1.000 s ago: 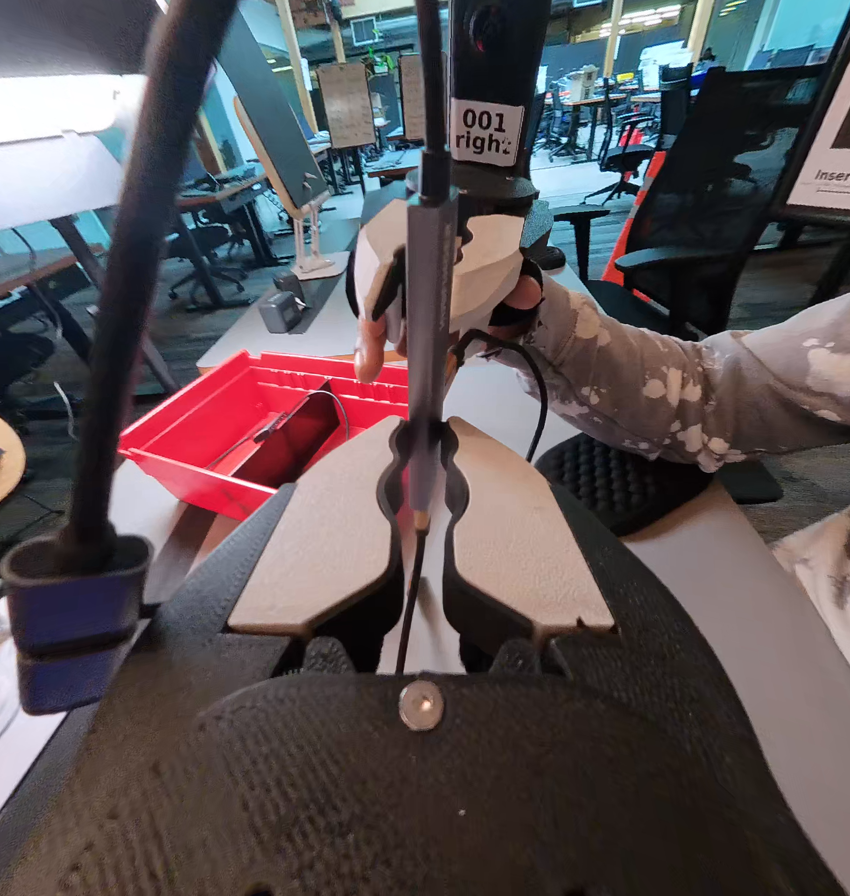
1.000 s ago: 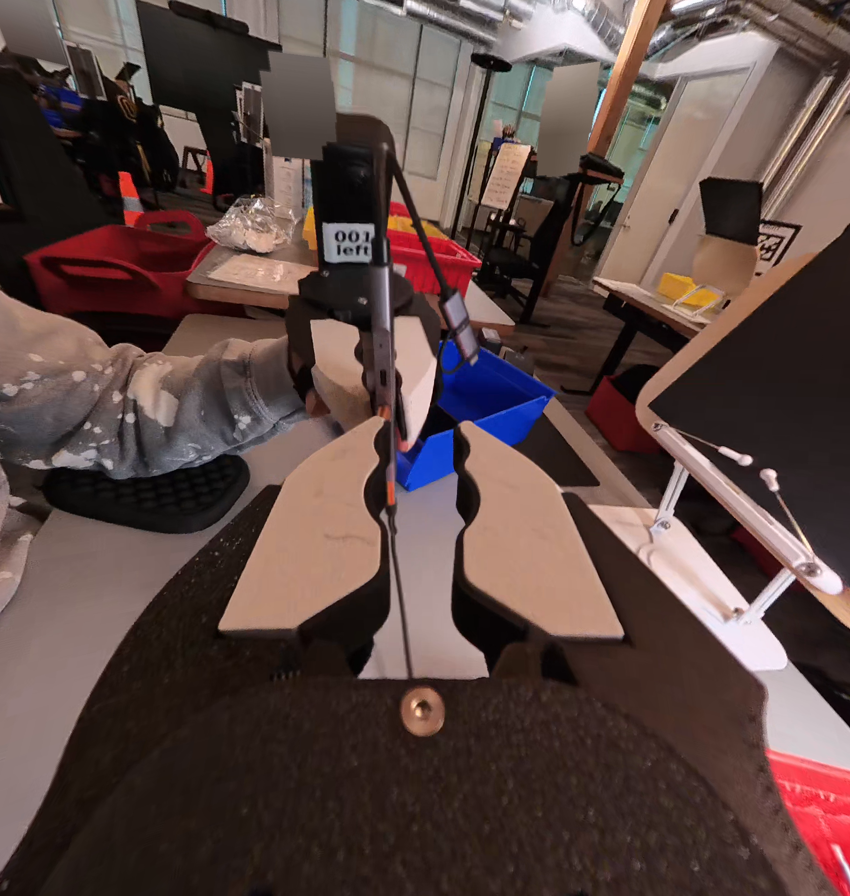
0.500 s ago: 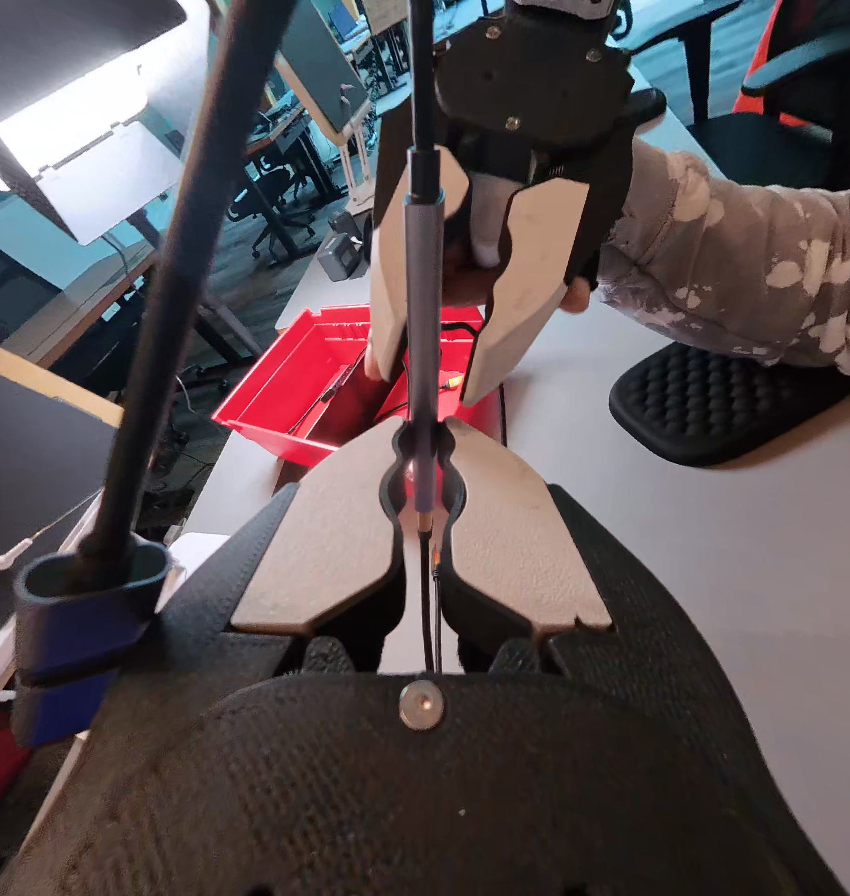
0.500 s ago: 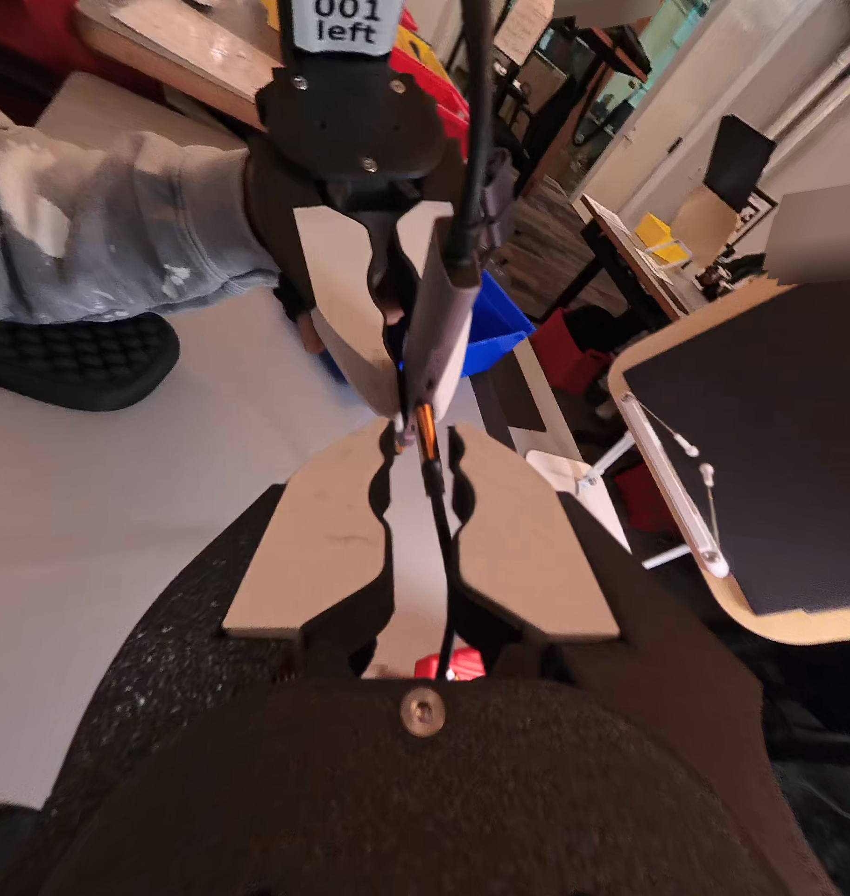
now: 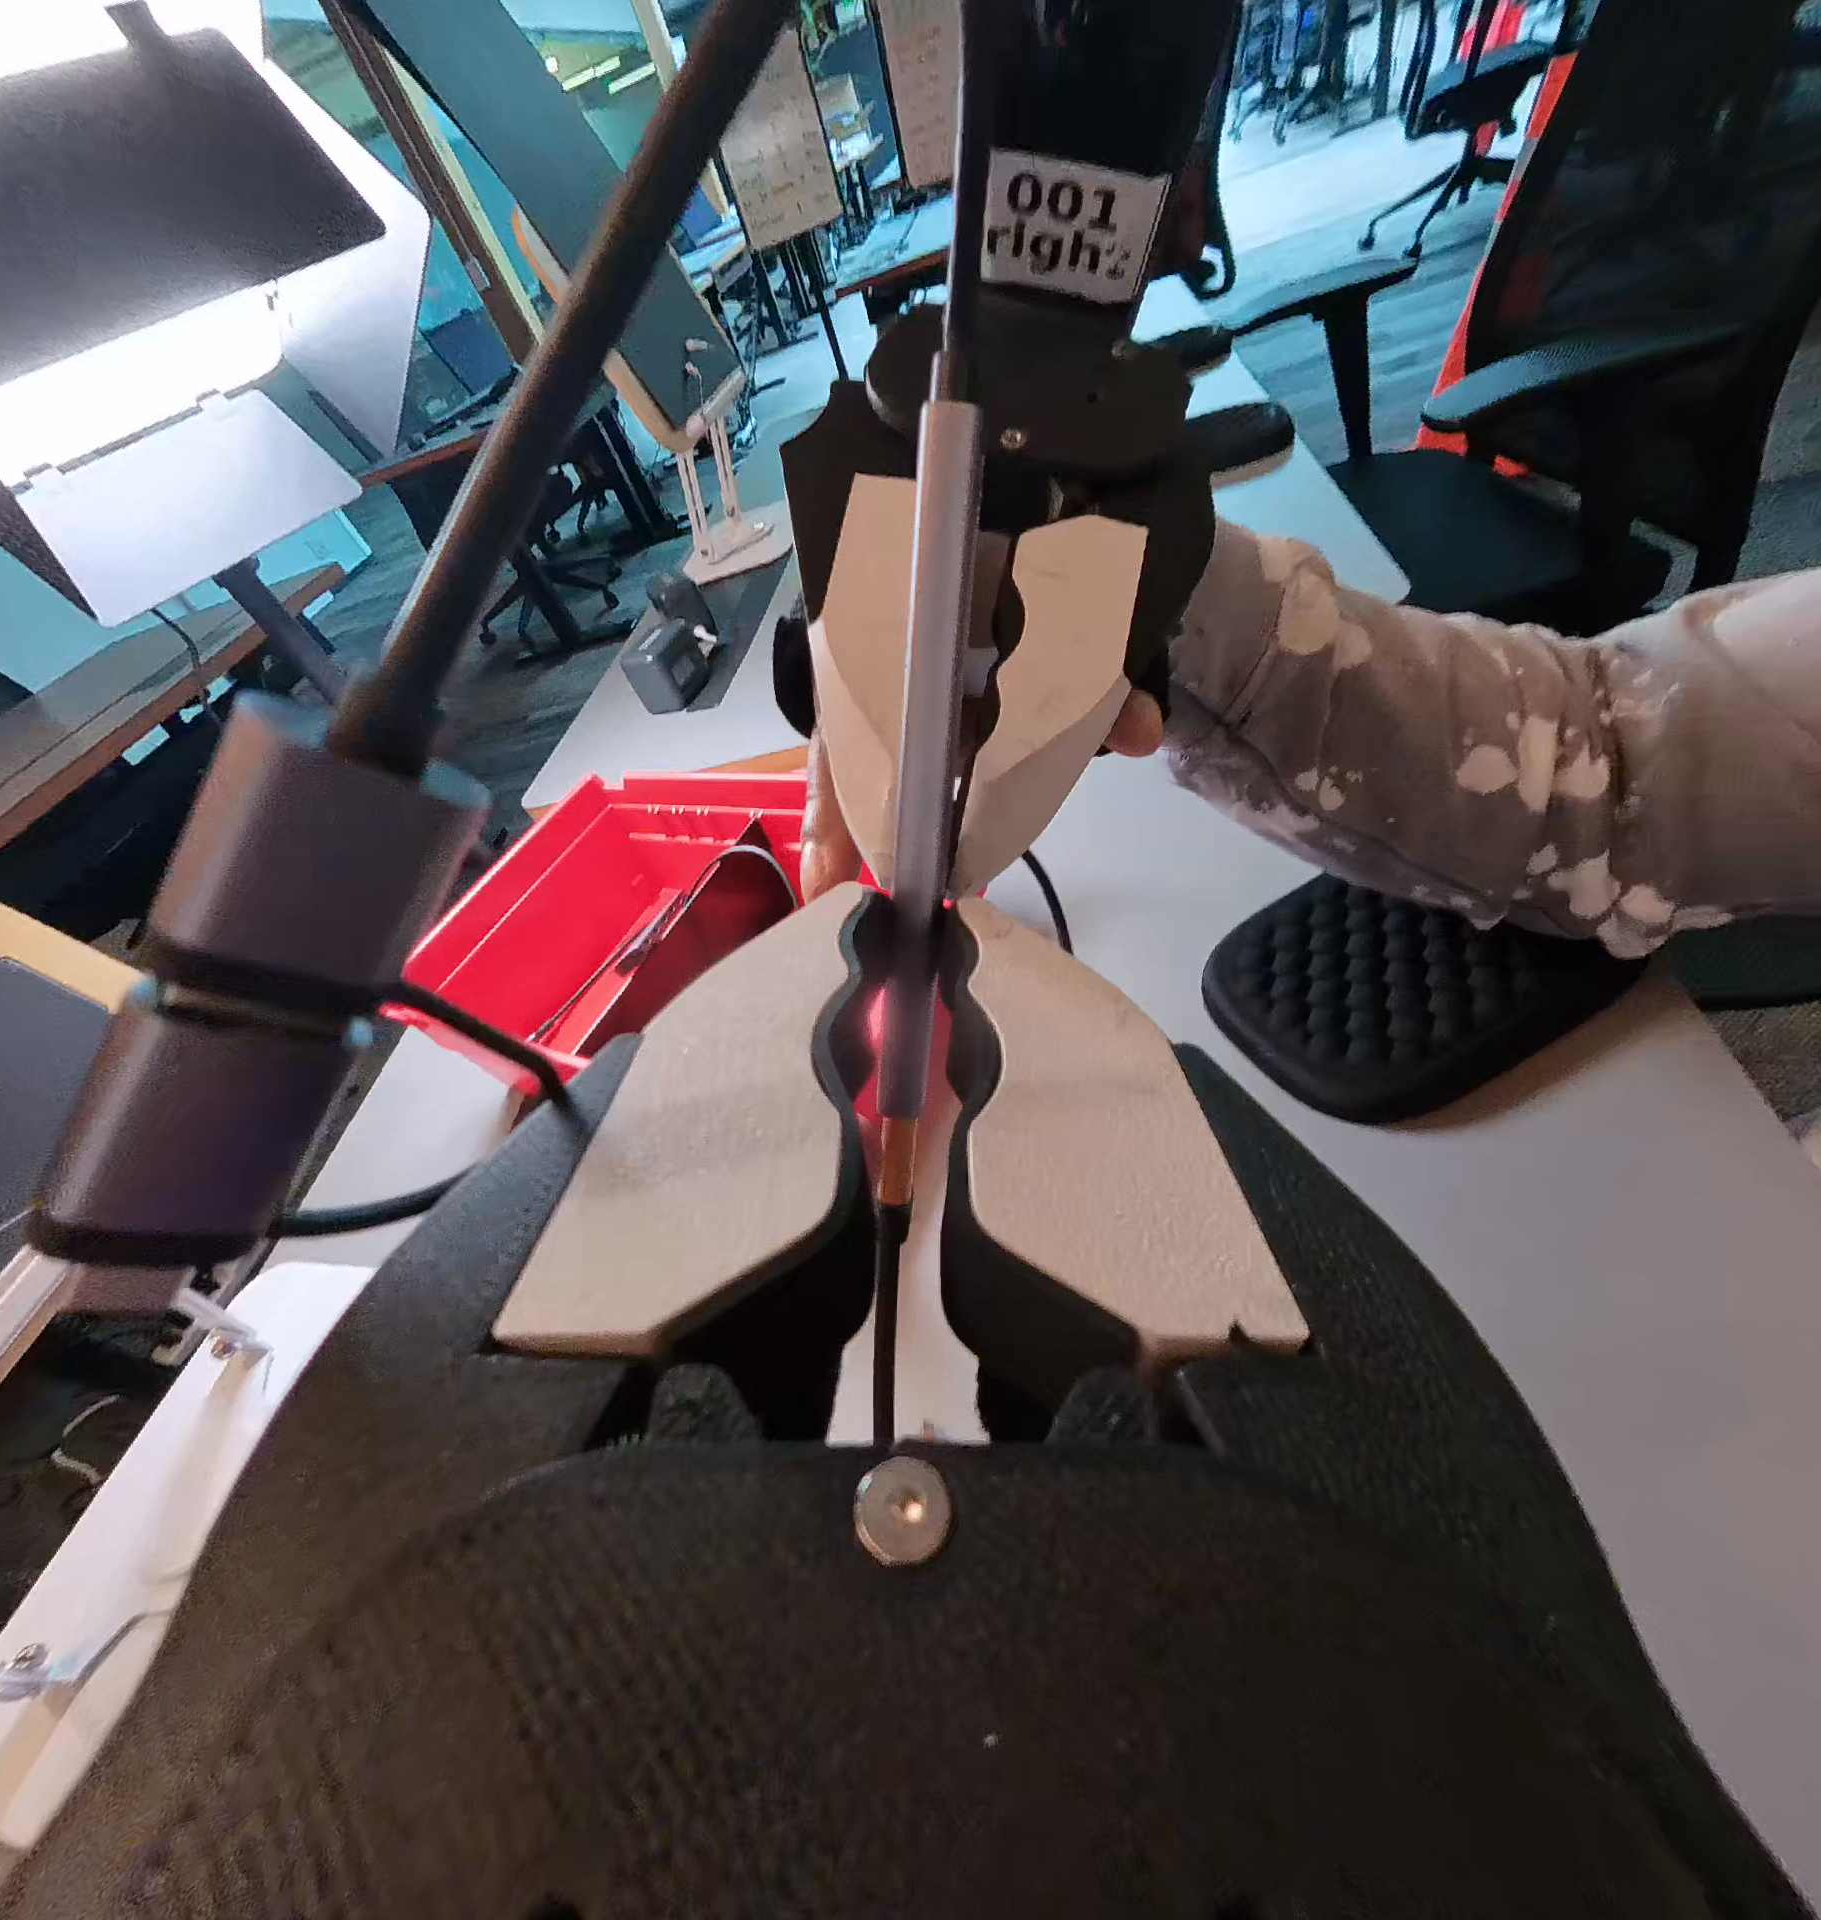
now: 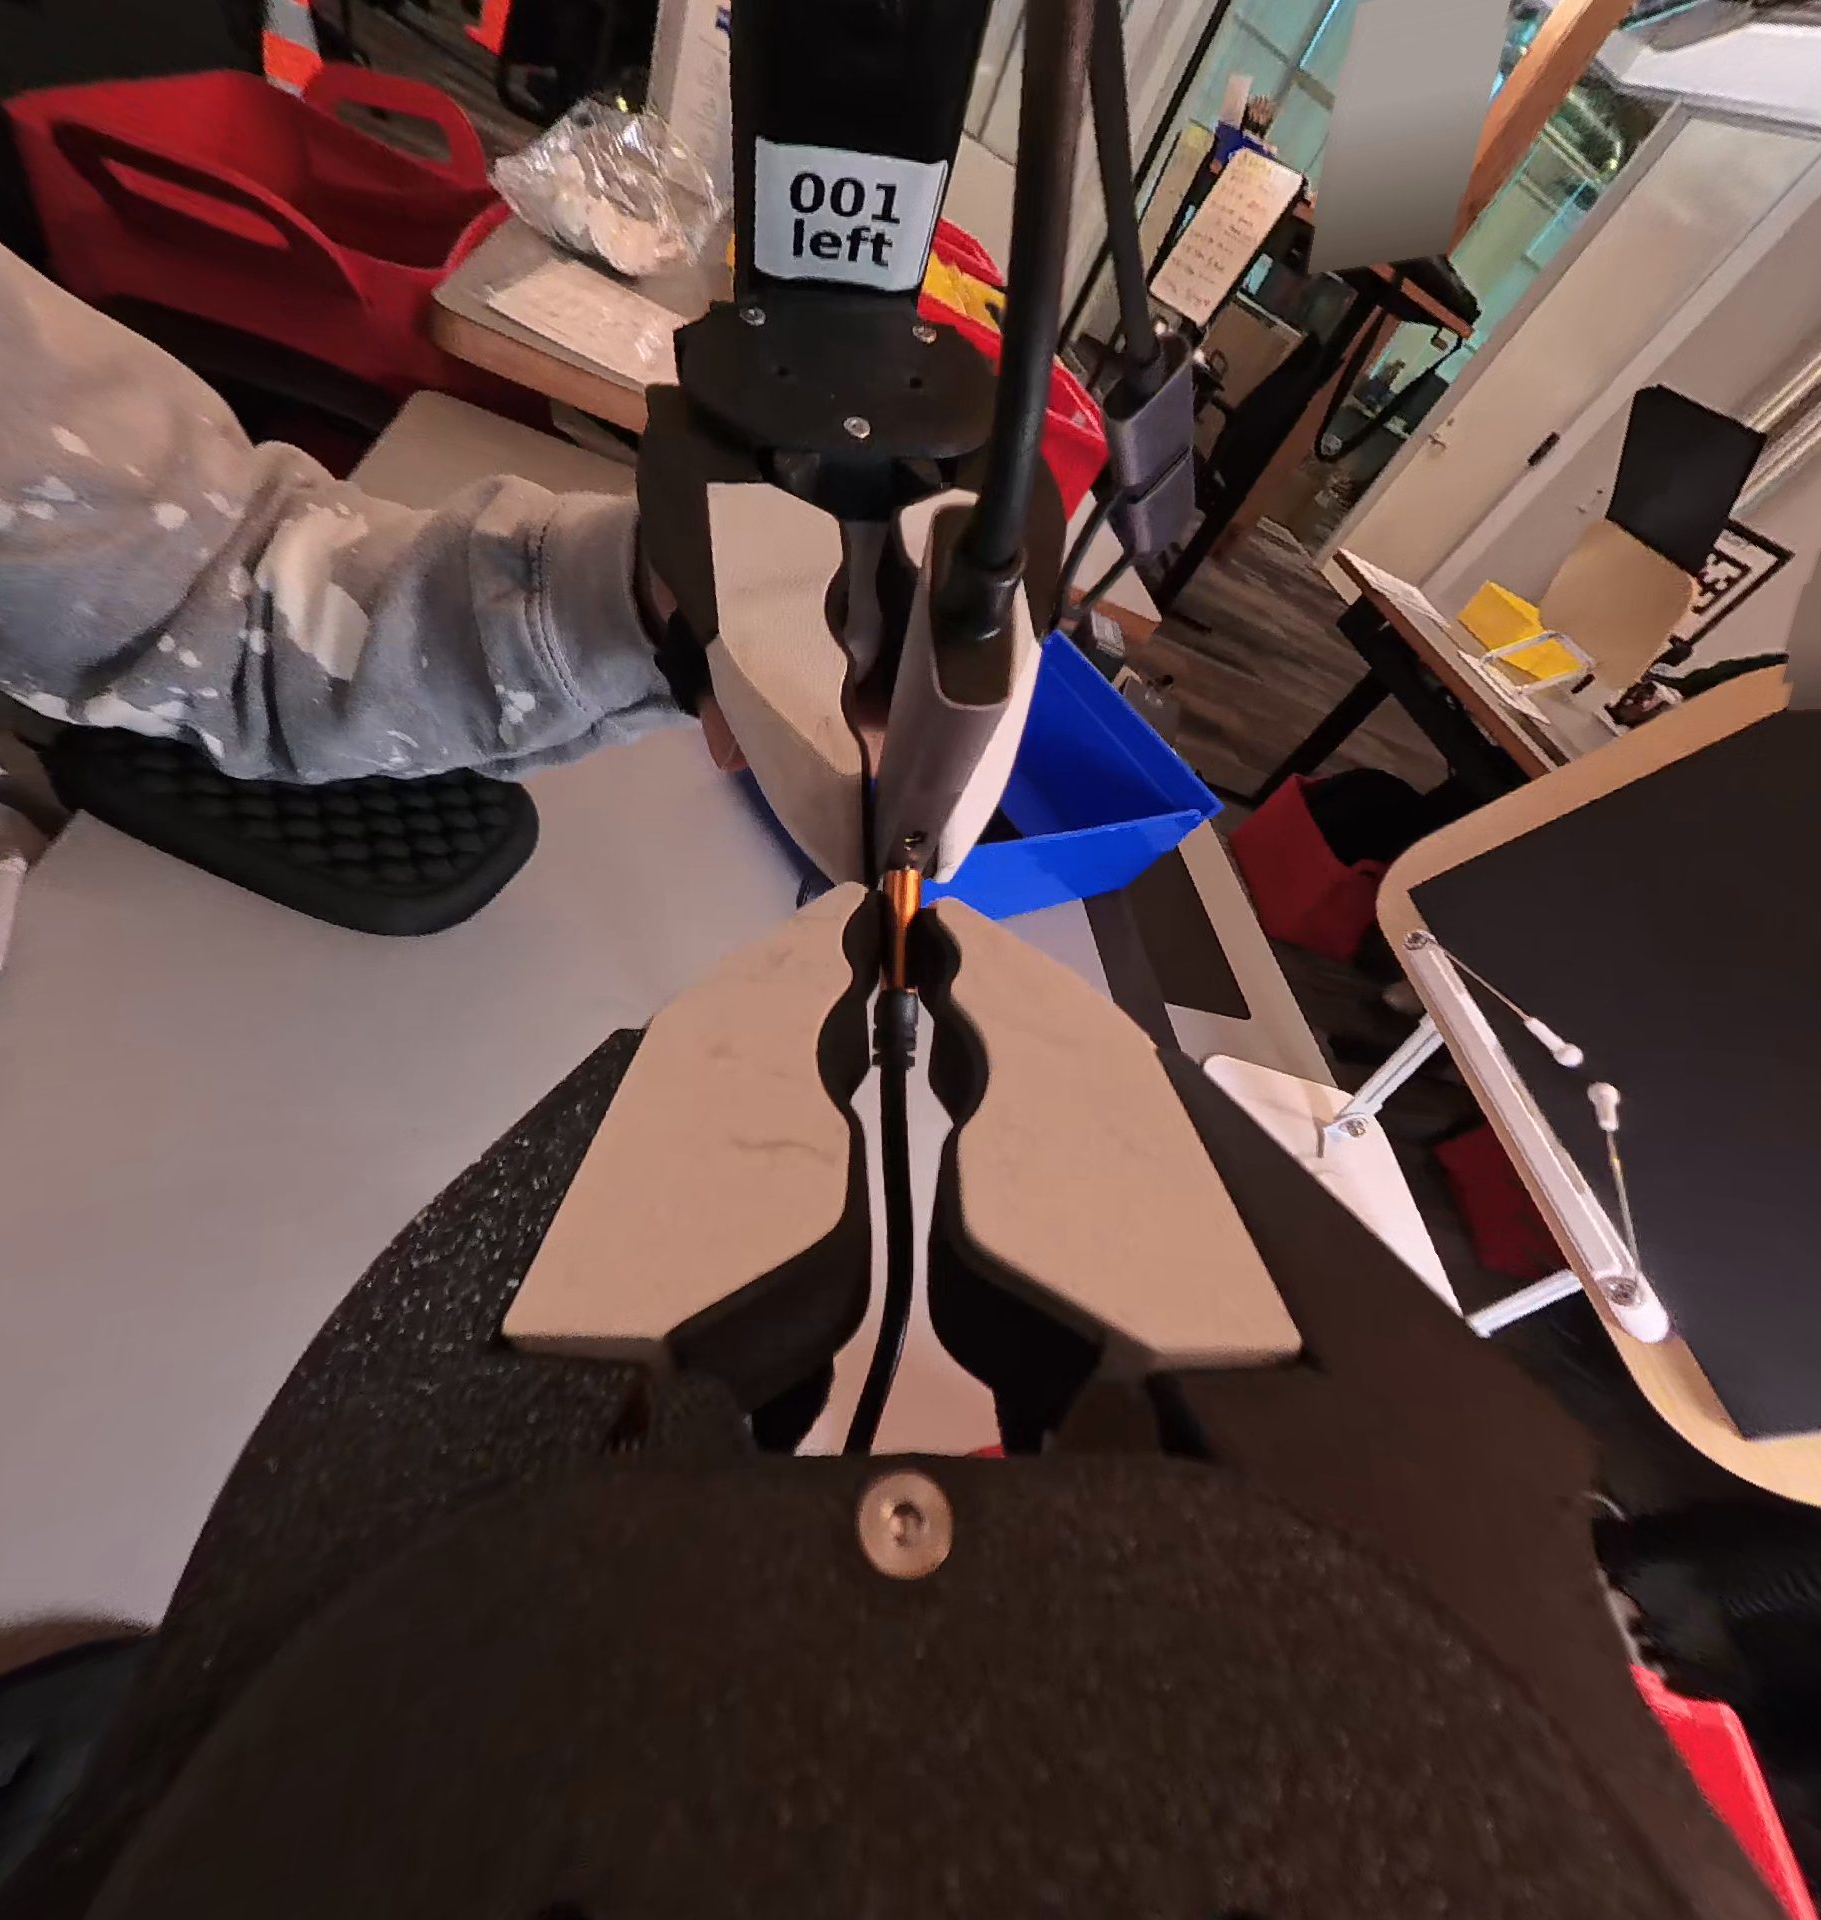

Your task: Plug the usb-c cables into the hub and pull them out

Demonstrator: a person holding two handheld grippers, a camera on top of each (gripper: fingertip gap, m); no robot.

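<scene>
My left gripper [image 5: 906, 914] is shut on a slim grey hub [image 5: 921, 675] and holds it upright above the white table [image 5: 1508, 1351]. The hub's thick black lead runs upward. An orange-collared usb-c plug [image 5: 895, 1164] sits against the hub's lower end, and its thin black cable [image 6: 890, 1195] hangs down. In the right wrist view my right gripper [image 6: 901, 909] faces the left gripper [image 6: 901, 852] tip to tip. It is shut on the orange plug [image 6: 901, 925] just below the hub [image 6: 947, 717]. I cannot tell how deep the plug sits in the port.
A red bin [image 5: 615, 883] holding a cable stands behind the grippers. A blue bin [image 6: 1093, 810] is on the other side. A black wrist pad [image 5: 1405, 997] lies under a person's sleeve. A grey adapter [image 5: 262, 935] hangs on the hub's lead. A black board on a white stand [image 6: 1664, 1039] is nearby.
My right gripper, open around the plug half a second ago, has closed on it. Both grippers have tilted back up, and the hub stays in my left gripper.
</scene>
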